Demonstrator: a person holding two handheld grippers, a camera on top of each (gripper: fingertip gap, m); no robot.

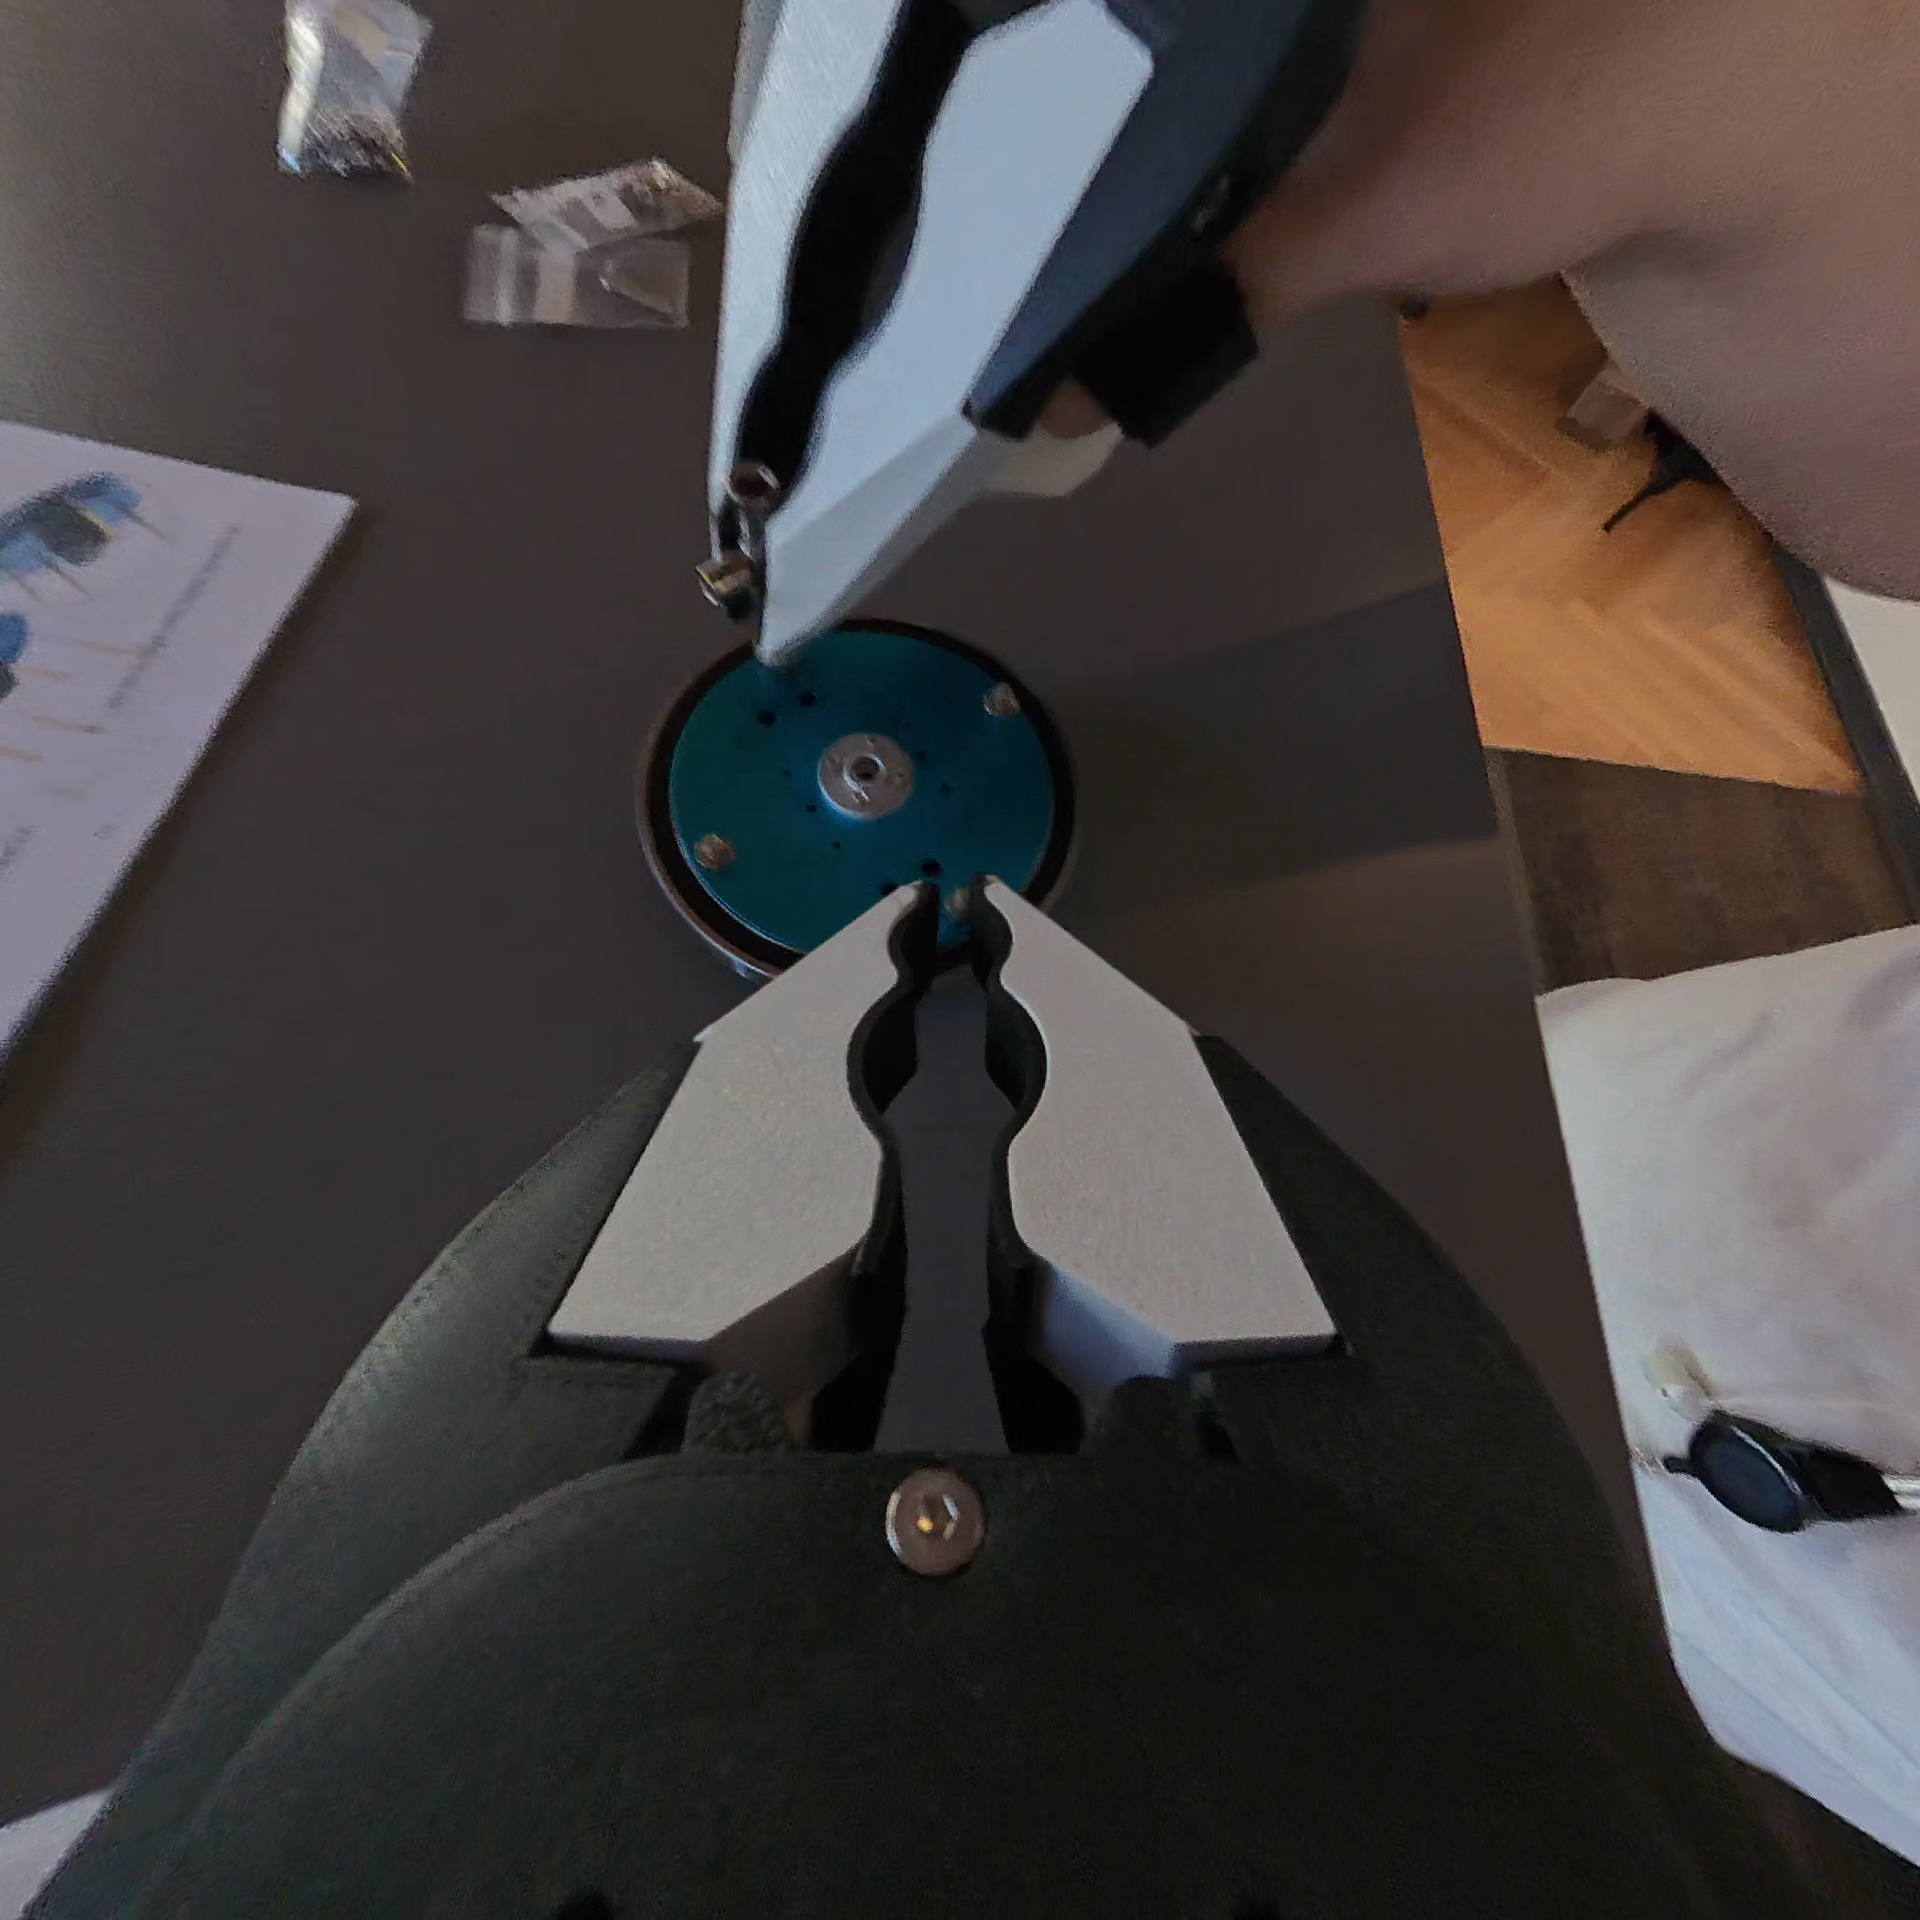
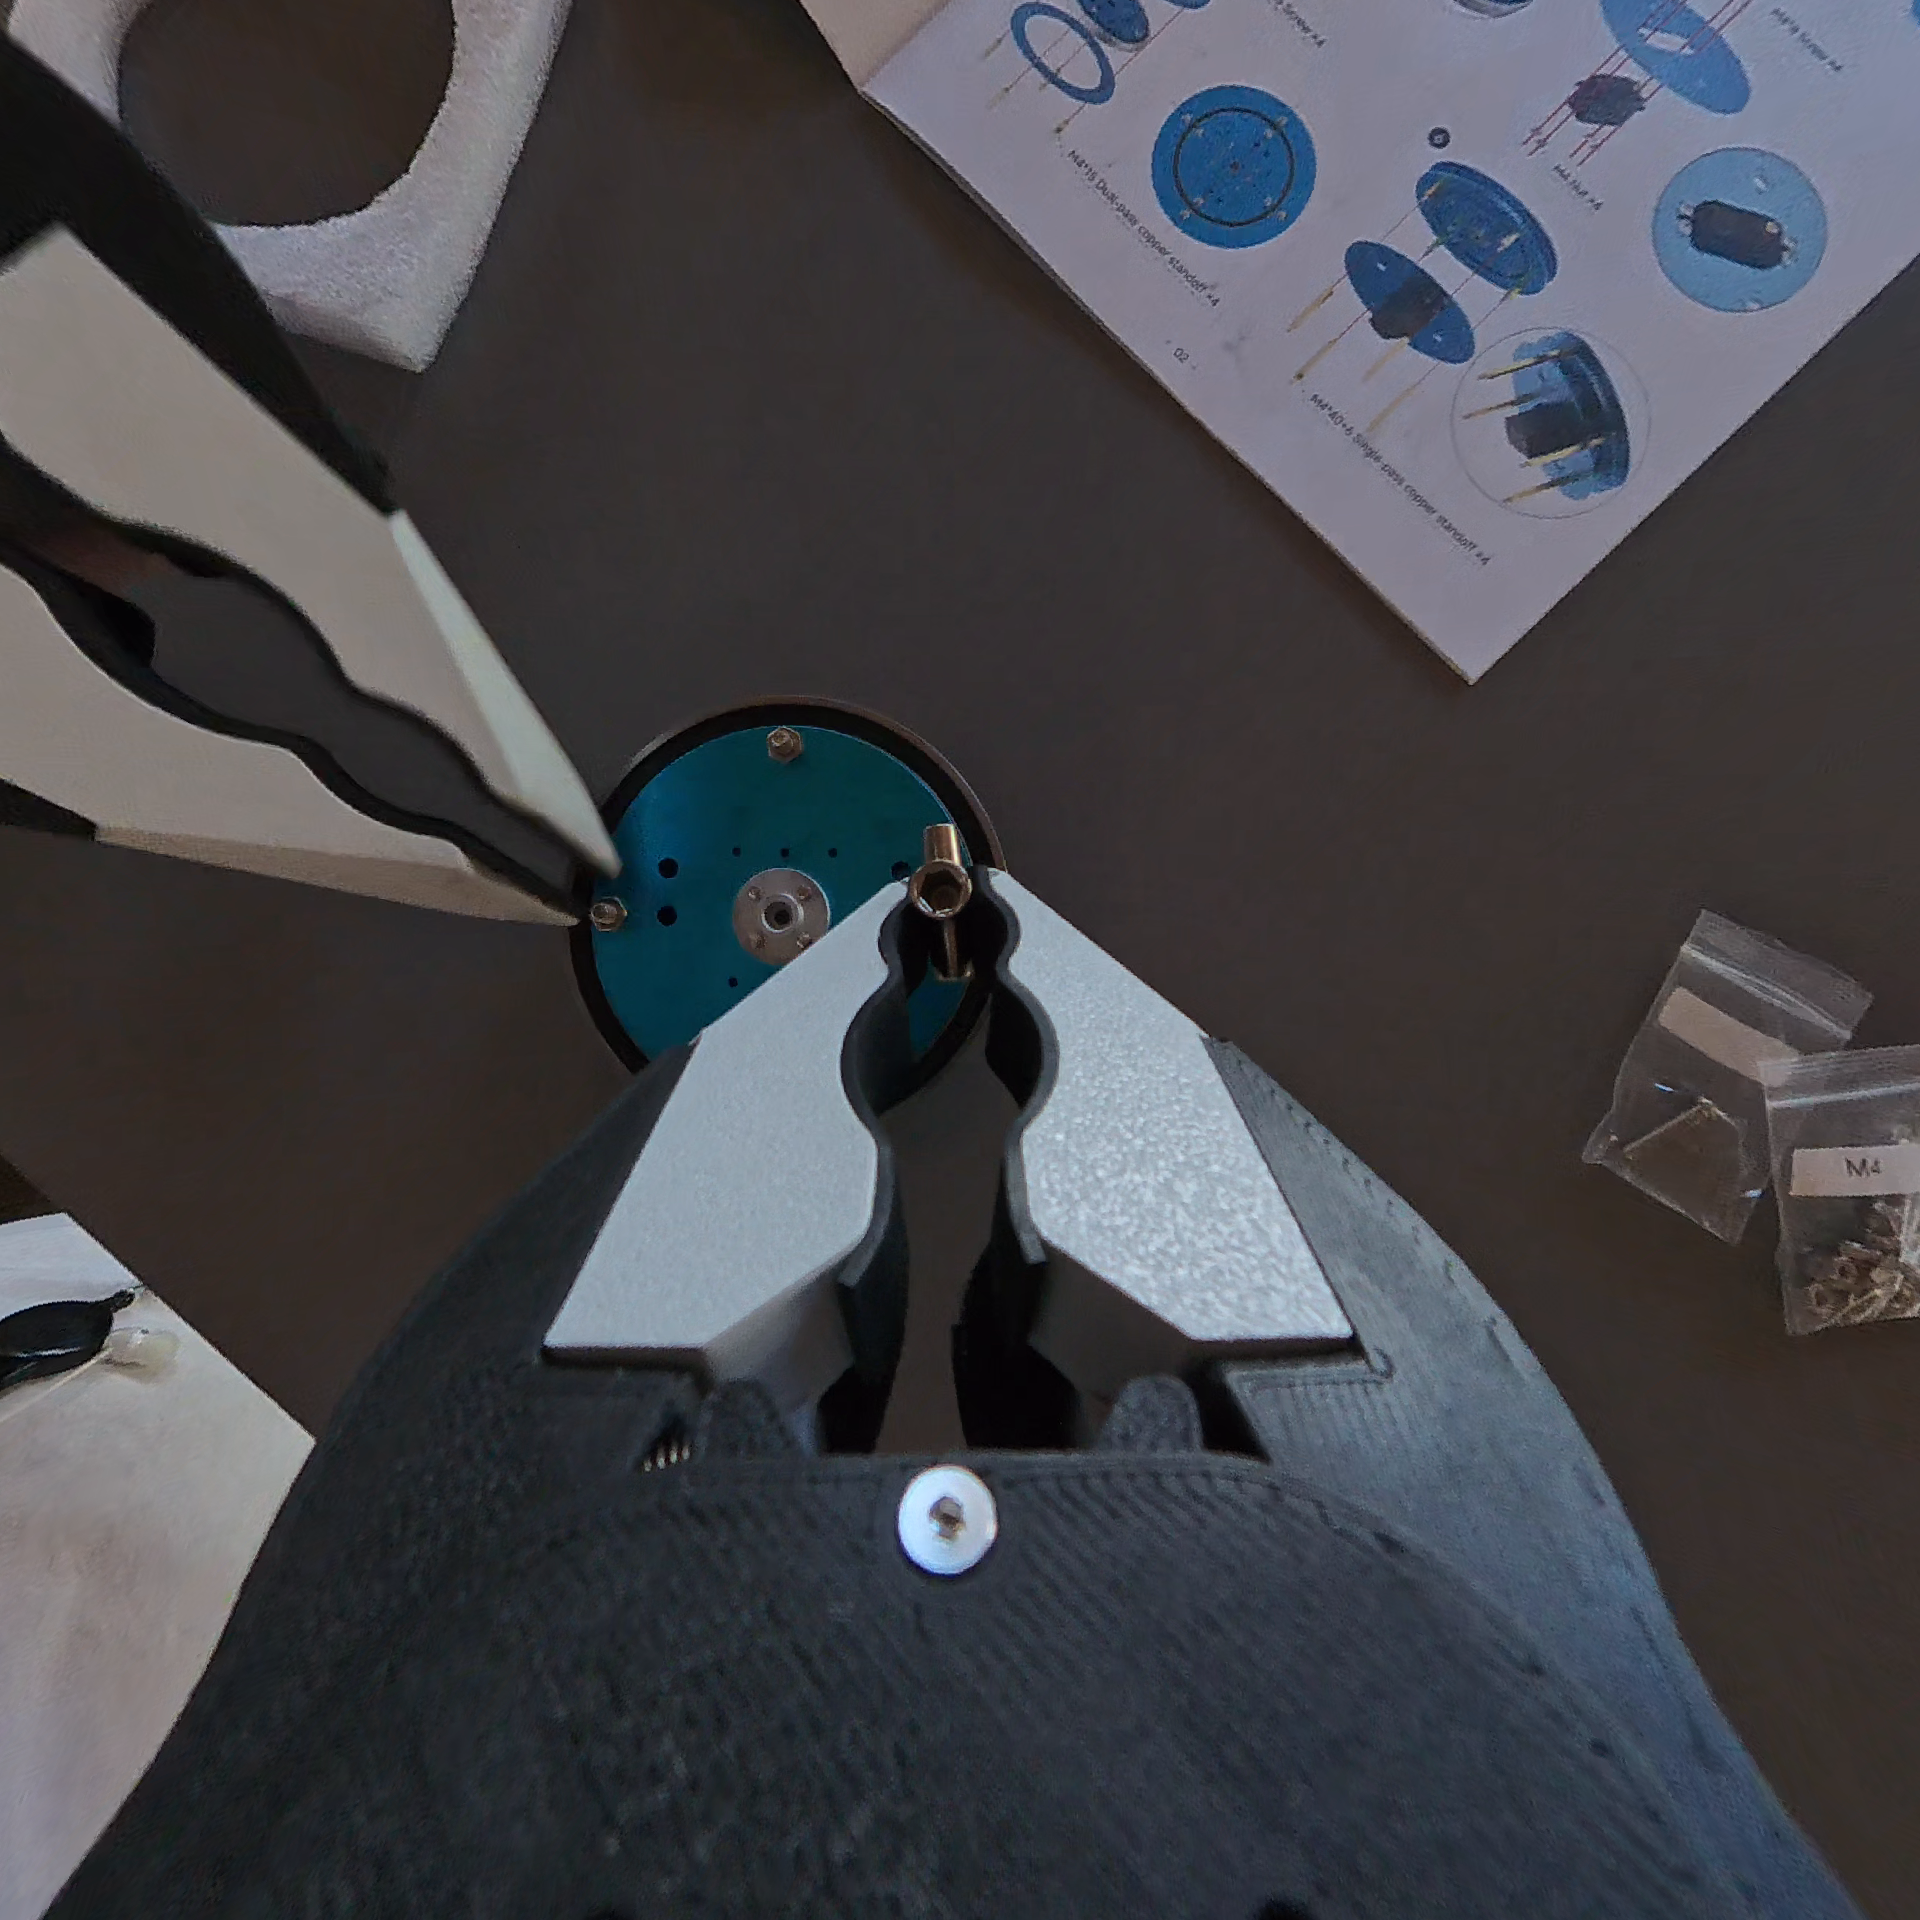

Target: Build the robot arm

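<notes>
A blue metal disc in a black ring lies flat on the dark table, with a silver hub at its middle and small hex studs near its rim. My left gripper has its jaws almost together on the hex stud at the disc's edge. My right gripper is shut on a brass standoff and holds it tilted over the opposite edge of the disc. One right fingertip touches the disc.
Small plastic bags of hardware lie on the table. A printed sheet with blue drawings lies beside the disc. White foam with a round hole sits farther off. A white cloth and the table edge are close. Spacing between my two grippers at the tips: around 7 cm.
</notes>
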